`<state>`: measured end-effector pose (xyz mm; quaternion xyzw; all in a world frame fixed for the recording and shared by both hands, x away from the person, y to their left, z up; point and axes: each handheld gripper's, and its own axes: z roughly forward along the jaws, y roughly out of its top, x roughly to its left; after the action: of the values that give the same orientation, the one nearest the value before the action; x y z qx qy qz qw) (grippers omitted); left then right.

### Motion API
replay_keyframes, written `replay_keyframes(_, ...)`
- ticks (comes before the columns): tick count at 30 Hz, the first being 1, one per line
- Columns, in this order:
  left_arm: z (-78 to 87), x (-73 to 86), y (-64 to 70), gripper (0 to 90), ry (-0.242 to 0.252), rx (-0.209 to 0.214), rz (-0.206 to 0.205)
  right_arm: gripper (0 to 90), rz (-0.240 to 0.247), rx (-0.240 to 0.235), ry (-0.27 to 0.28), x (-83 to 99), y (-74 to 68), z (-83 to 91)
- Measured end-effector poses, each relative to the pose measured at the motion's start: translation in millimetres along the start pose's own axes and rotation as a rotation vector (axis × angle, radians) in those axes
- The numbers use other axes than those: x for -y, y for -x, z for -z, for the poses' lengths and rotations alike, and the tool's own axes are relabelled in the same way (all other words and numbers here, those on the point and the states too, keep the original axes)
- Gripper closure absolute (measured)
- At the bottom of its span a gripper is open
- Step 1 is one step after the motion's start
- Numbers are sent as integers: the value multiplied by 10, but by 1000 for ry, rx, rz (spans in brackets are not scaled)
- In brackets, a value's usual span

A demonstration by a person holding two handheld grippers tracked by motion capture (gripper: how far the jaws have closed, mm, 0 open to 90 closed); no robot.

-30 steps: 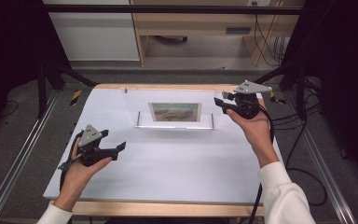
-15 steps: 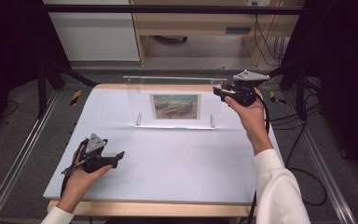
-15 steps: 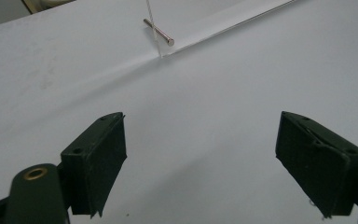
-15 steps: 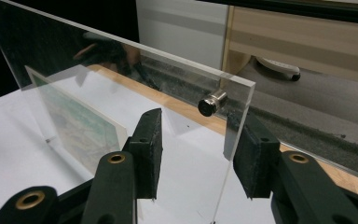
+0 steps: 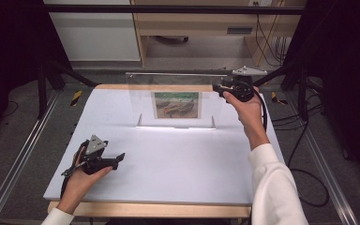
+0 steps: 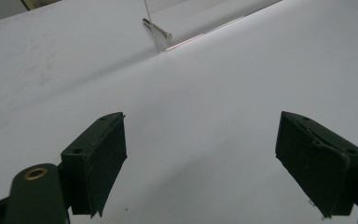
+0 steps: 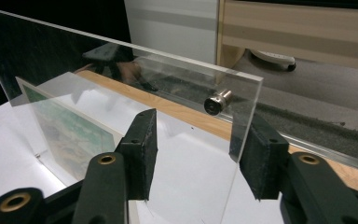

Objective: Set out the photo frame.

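A clear acrylic picture frame (image 5: 140,98) stands upright on its lower edge across the back of the white table (image 5: 183,164). It holds a green and brown landscape print (image 5: 176,104). My right gripper (image 5: 217,88) is at the frame's top right corner. In the right gripper view the pane's corner (image 7: 247,88), with a metal standoff bolt (image 7: 216,101), sits between the spread jaws of that gripper (image 7: 196,149), against the right one. My left gripper (image 5: 120,158) rests low at the table's front left. Its jaws (image 6: 200,154) are wide apart over bare table, and the frame's foot (image 6: 157,29) shows far ahead.
Metal rails (image 5: 14,164) run along both sides of the table. Cables (image 5: 304,136) trail on the floor at the right. A wooden cabinet (image 5: 206,28) stands beyond the far edge. A yellow-black tool (image 5: 76,97) lies on the floor at the back left.
The frame has been tipped up from a low tilt to upright, with my right gripper rising and moving back at its corner. My left gripper slid back toward the front left.
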<state>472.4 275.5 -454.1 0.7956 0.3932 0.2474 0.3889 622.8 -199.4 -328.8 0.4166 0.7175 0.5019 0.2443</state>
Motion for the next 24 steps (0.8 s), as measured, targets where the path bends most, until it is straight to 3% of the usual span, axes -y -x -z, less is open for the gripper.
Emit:
replay_keyframes(2,-1,5,8,159,-1,-2,-1,461,-5,-2,0,-9,-9,-14)
replay_keyframes(5,8,18,24,157,-8,-4,-13,381,5,30,-7,3,-28,2)
replay_keyframes(10,1,41,35,149,-29,-15,-20,227,20,88,-10,192,-88,147)
replay_keyframes(14,-26,67,28,117,-54,-24,-2,137,62,134,-58,546,-228,318)
replay_keyframes(16,-30,78,23,105,-61,-28,13,114,80,159,-108,773,-318,395)
replay_keyframes(21,-32,106,24,79,-68,-25,33,104,121,155,-247,1398,-533,550)
replay_keyframes(24,-55,126,34,78,-79,-14,39,83,121,140,-308,1579,-558,587)
